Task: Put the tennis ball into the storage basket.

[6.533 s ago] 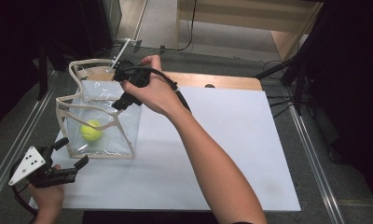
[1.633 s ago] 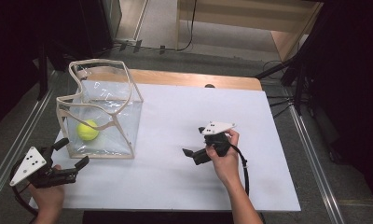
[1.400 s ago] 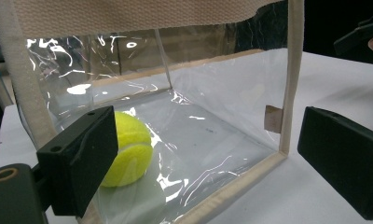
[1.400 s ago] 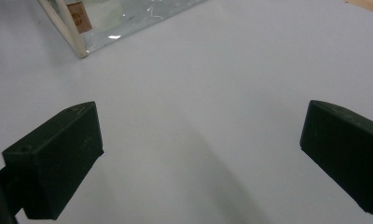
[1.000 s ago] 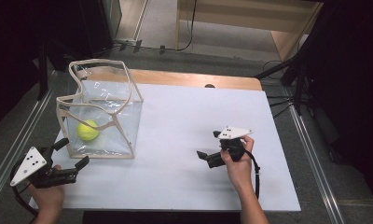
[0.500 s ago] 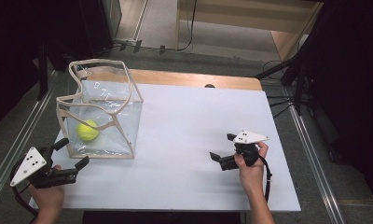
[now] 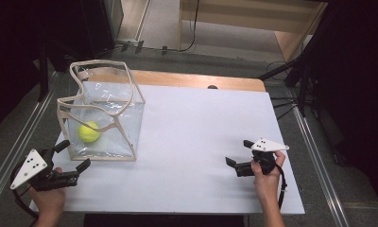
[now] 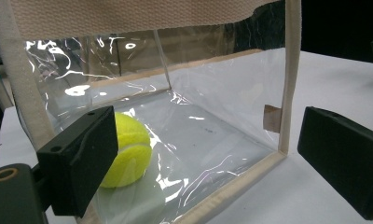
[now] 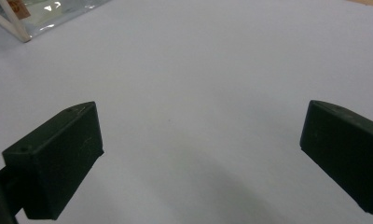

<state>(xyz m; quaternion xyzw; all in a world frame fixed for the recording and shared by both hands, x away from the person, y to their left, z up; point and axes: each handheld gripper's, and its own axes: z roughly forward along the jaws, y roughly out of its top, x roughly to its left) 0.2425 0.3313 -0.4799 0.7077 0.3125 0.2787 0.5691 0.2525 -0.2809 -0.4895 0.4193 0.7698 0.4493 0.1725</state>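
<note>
One tennis ball lies inside the clear bag at the desk's left. Both grippers, left and right, stand open and empty. Any nudge against the floppy bag could tip it.

One tennis ball, one clear bag, two claws, left and right

Ball in the bag at the counter's left; left hand-held gripper just before it, right hand-held gripper well apart, front right
</note>
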